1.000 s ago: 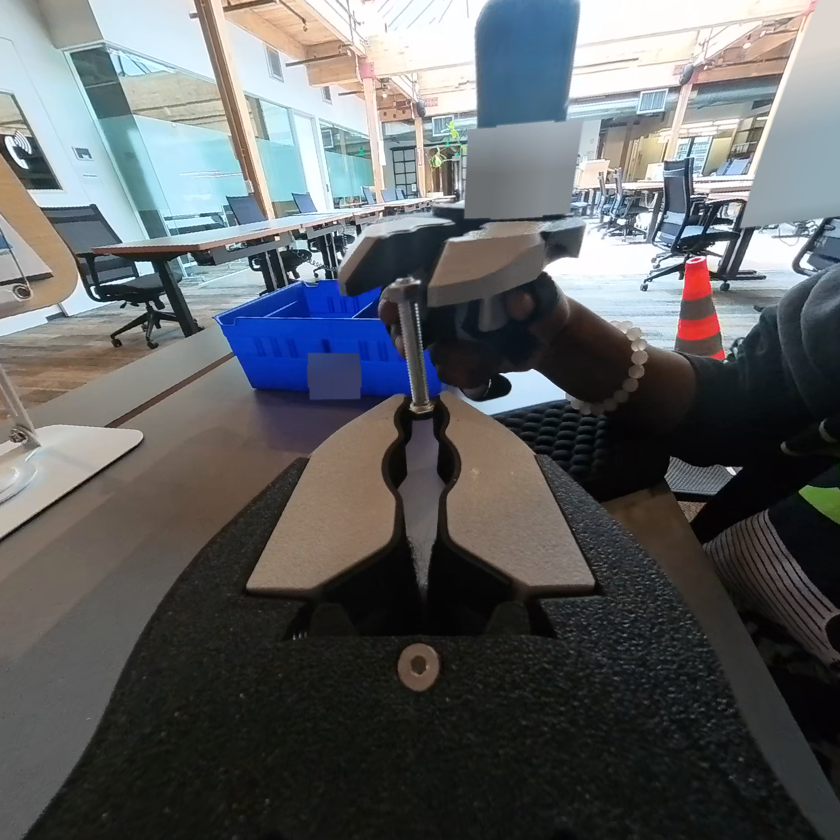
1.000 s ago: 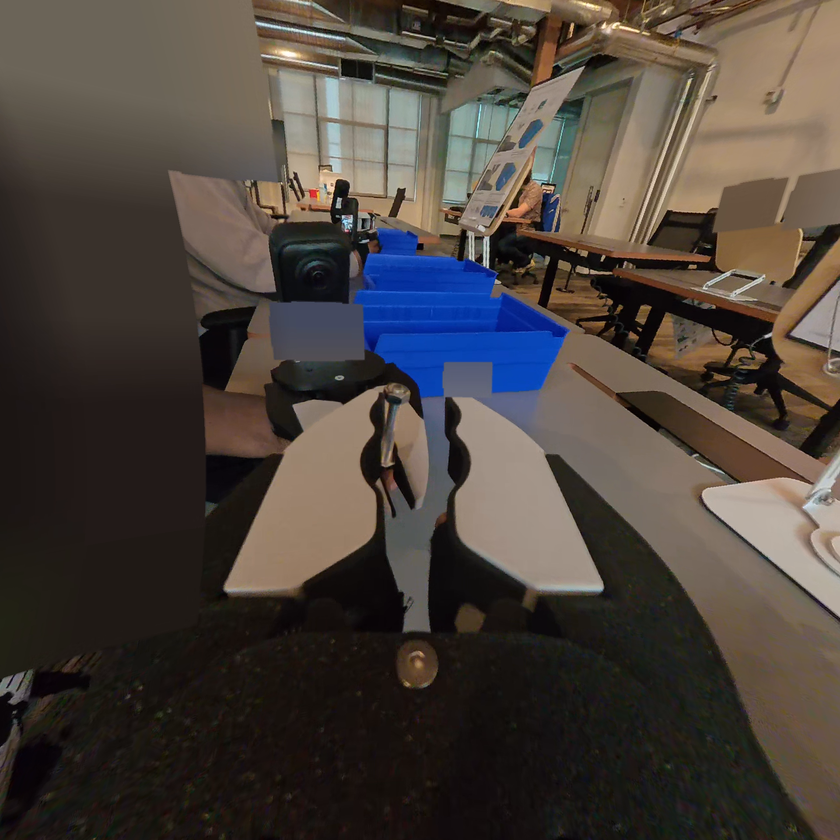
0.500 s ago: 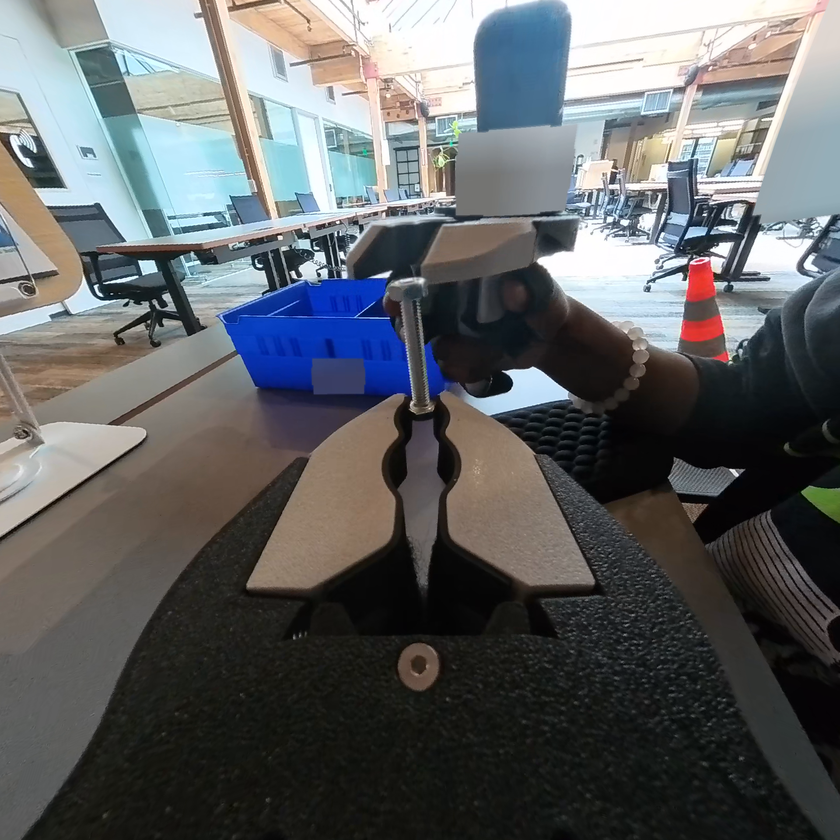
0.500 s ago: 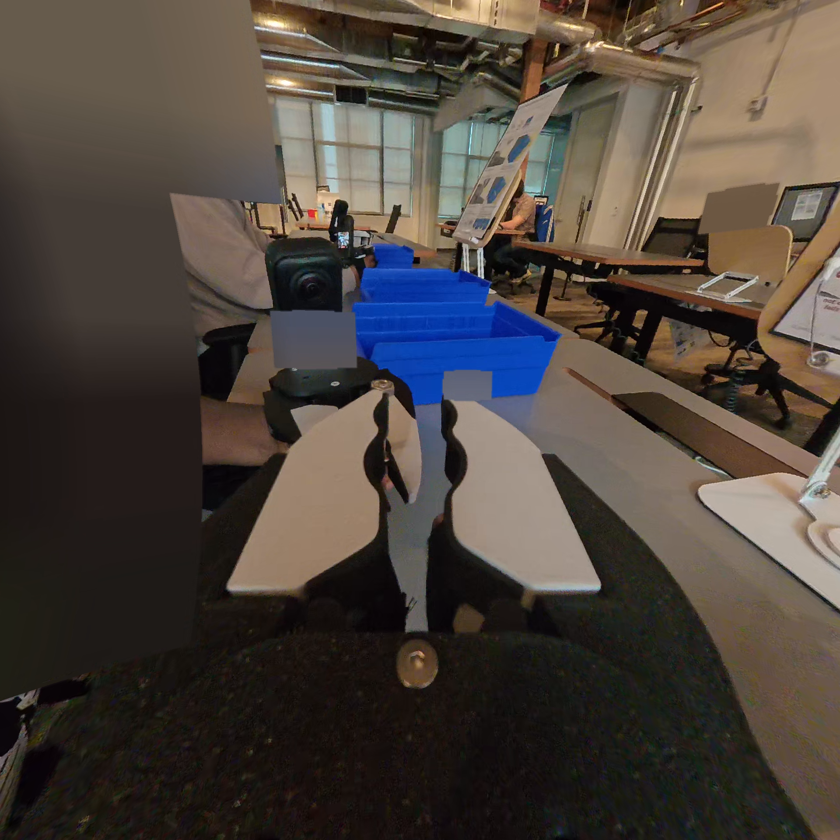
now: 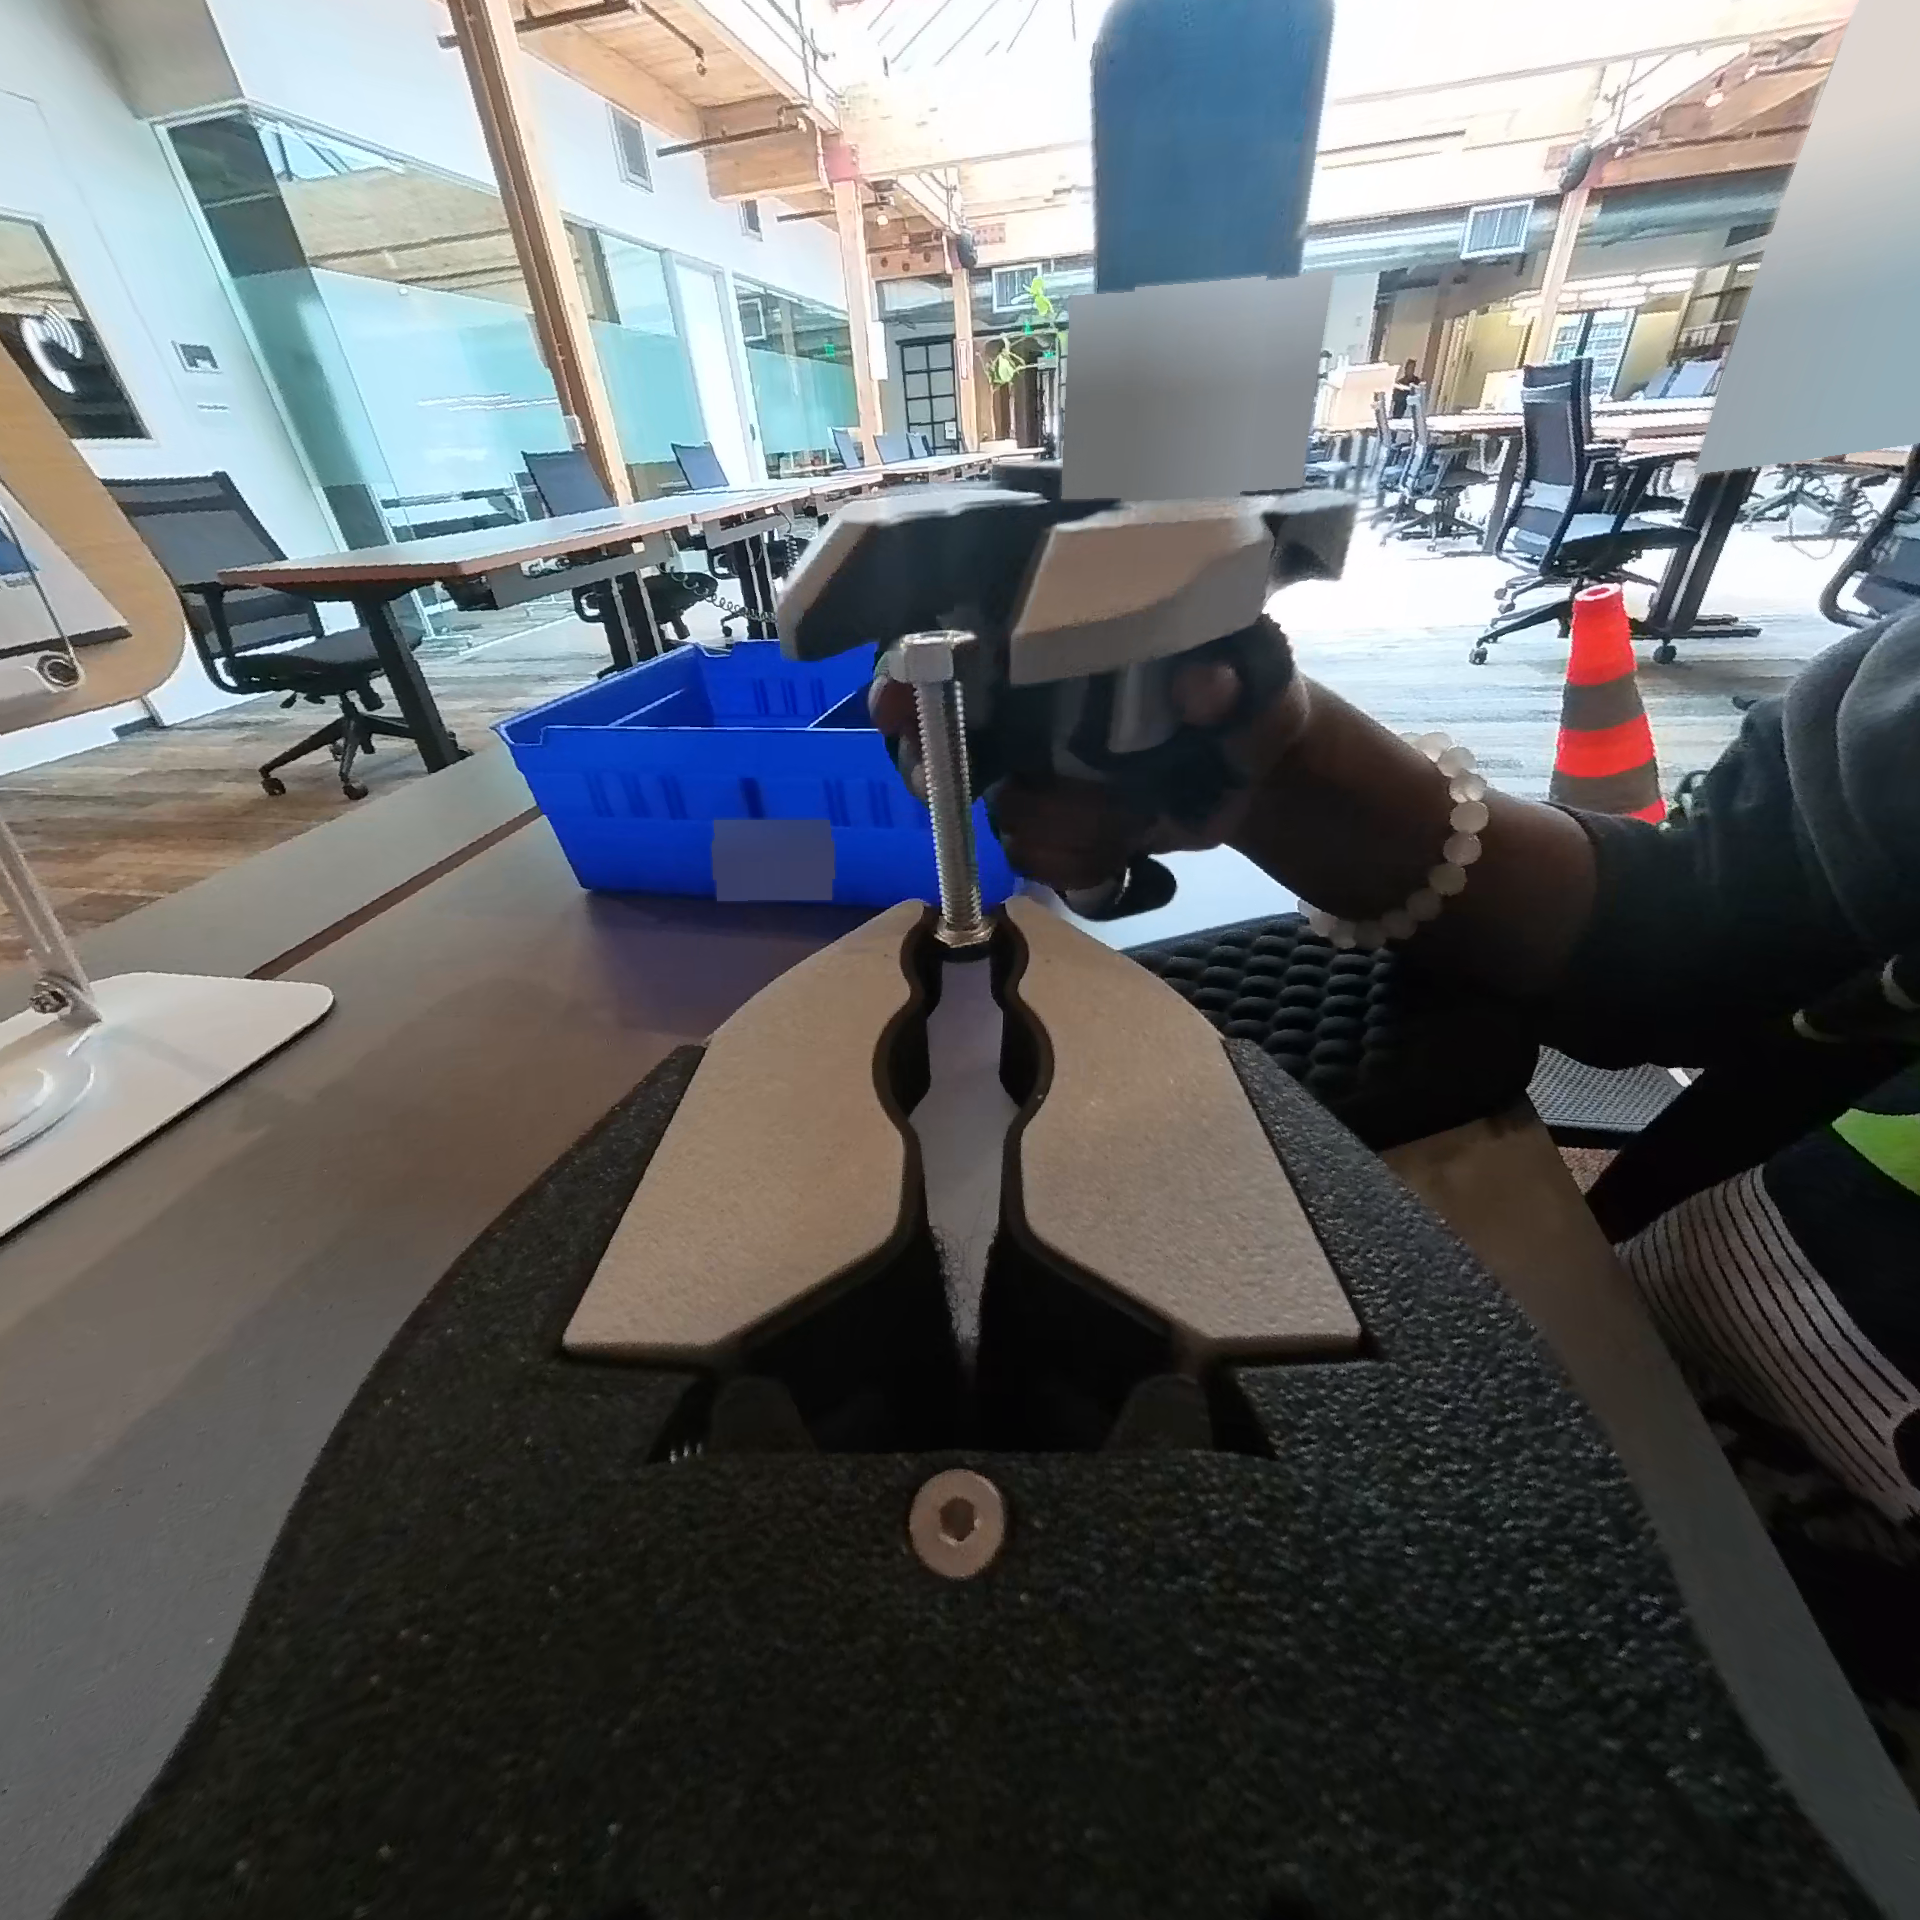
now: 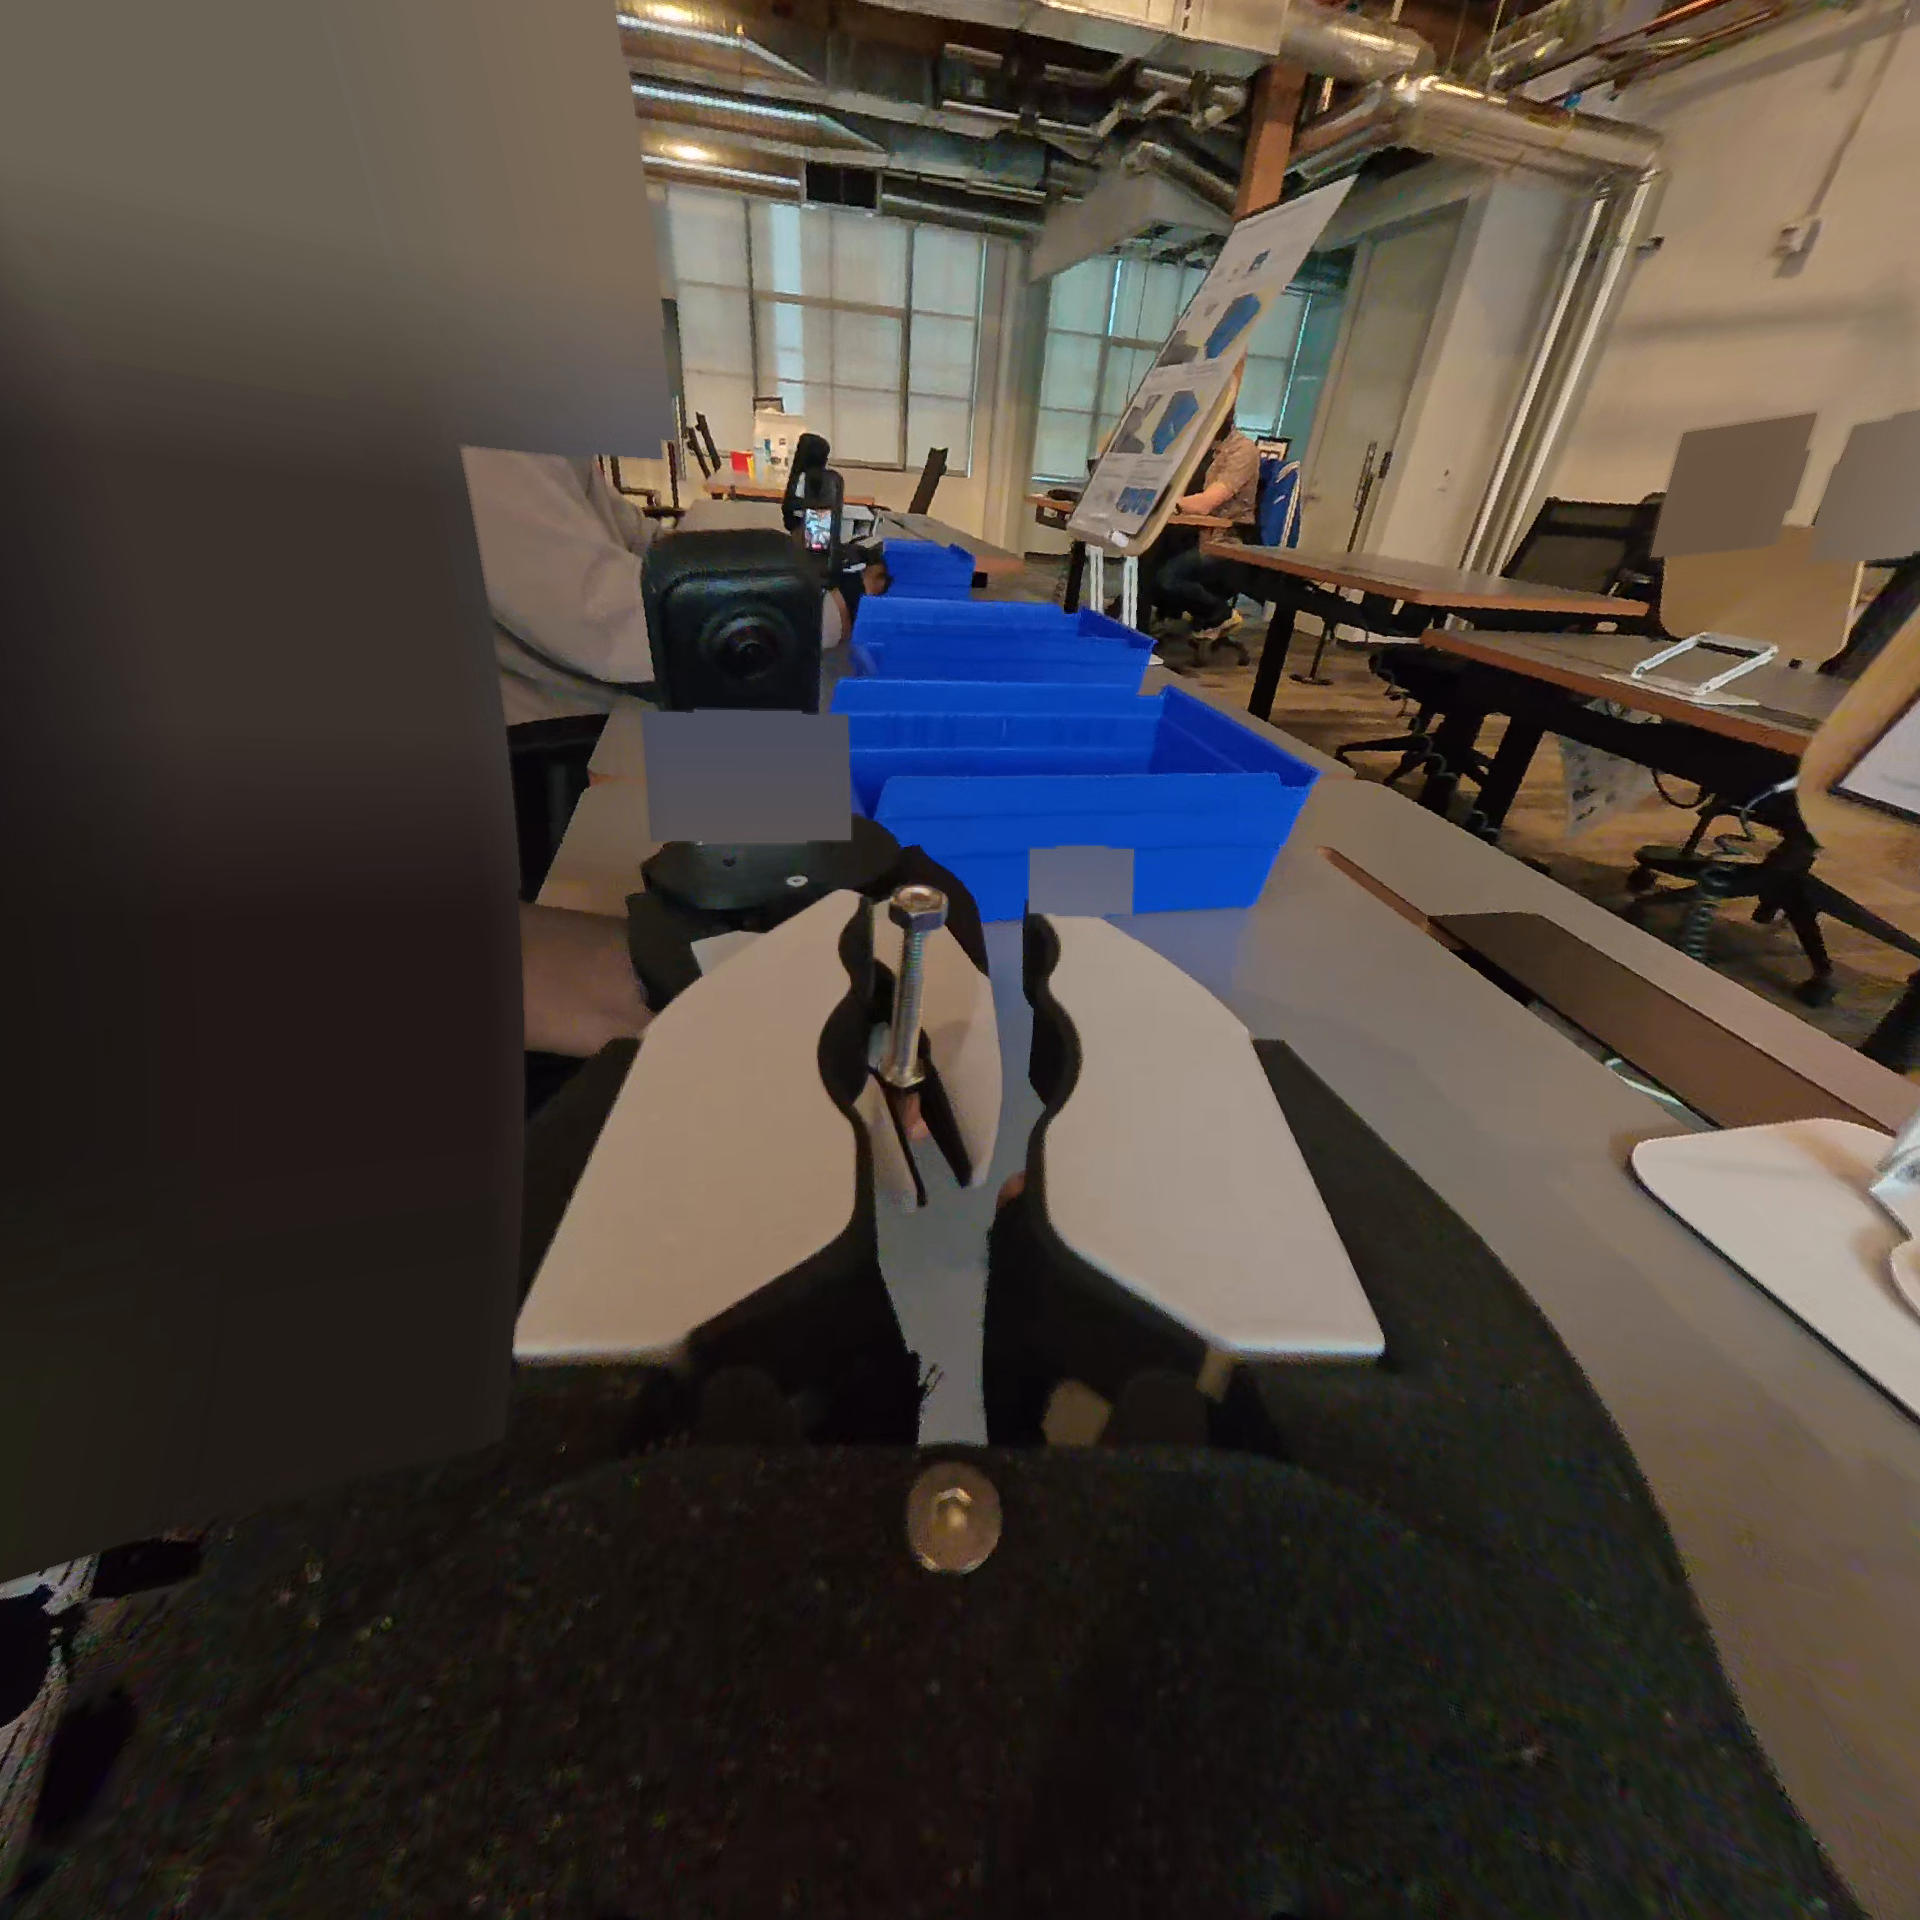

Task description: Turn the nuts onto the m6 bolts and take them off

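Observation:
A silver bolt (image 5: 951,800) stands upright. My left gripper (image 5: 961,914) is shut on its lower end. A hex nut (image 5: 935,655) sits at its top end. My right gripper (image 5: 1023,603) hovers over the top, tilted, with its fingers on either side of the nut. In the right wrist view the bolt (image 6: 909,997) rises between my right gripper's (image 6: 945,925) fingers, close to the left finger (image 6: 748,1091). The jaws stand wide and neither pad presses on the nut (image 6: 917,909). The right gripper is open.
A blue bin (image 5: 707,790) stands on the grey table (image 5: 416,1039) just behind the bolt, and shows in the right wrist view (image 6: 1081,821) with more bins behind it. There is a white stand base (image 5: 135,1049) at the left, a black mat (image 5: 1278,997) under the person's hand (image 5: 1299,769), and a traffic cone (image 5: 1600,707) on the floor. My hands' fingertips stand some 5 cm from each other.
The right gripper levelled over the bolt's top, then tilted again. Its jaws narrowed a little around the top and have now widened. The left gripper kept its hold on the bolt.

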